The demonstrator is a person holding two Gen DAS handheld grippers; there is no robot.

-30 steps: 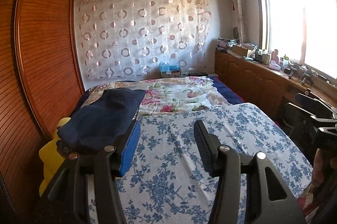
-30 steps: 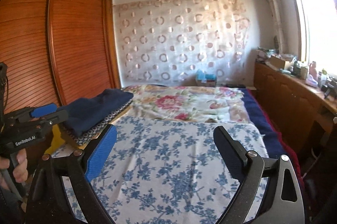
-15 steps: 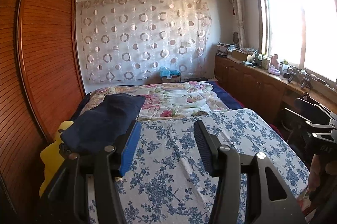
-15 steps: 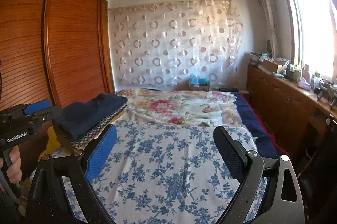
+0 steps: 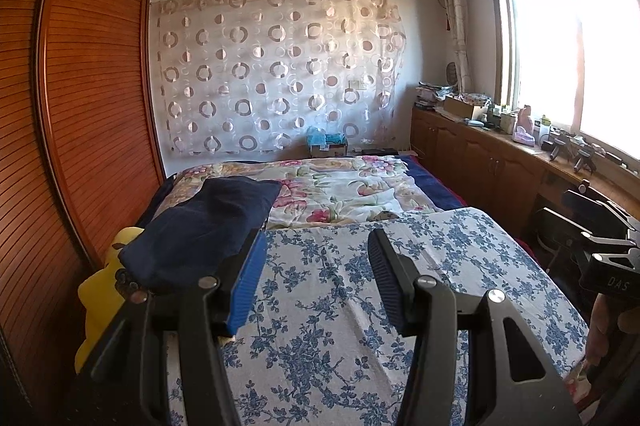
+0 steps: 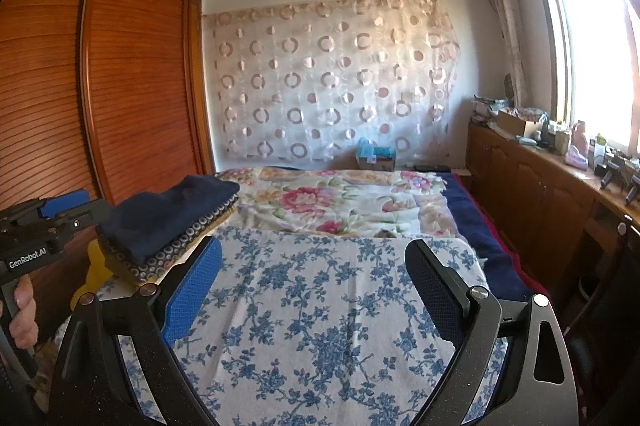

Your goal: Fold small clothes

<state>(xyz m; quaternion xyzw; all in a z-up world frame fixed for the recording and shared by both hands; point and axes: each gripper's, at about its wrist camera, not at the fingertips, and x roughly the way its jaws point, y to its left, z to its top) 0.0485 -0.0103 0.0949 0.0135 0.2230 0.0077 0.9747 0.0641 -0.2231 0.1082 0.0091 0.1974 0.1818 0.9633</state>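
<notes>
A: From the left wrist, what shows?

B: The left gripper hangs released over the blue-flowered sheet on the bed, nothing between its pads. The folded navy garment lies at the bed's left edge, beside the wardrobe.

A: And the right wrist?

B: The right gripper is spread wider, also empty. Only here the stack's side shows: the navy piece tops a dotted fabric, perhaps another garment underneath. A hand holds the left gripper's handle at the left border.
</notes>
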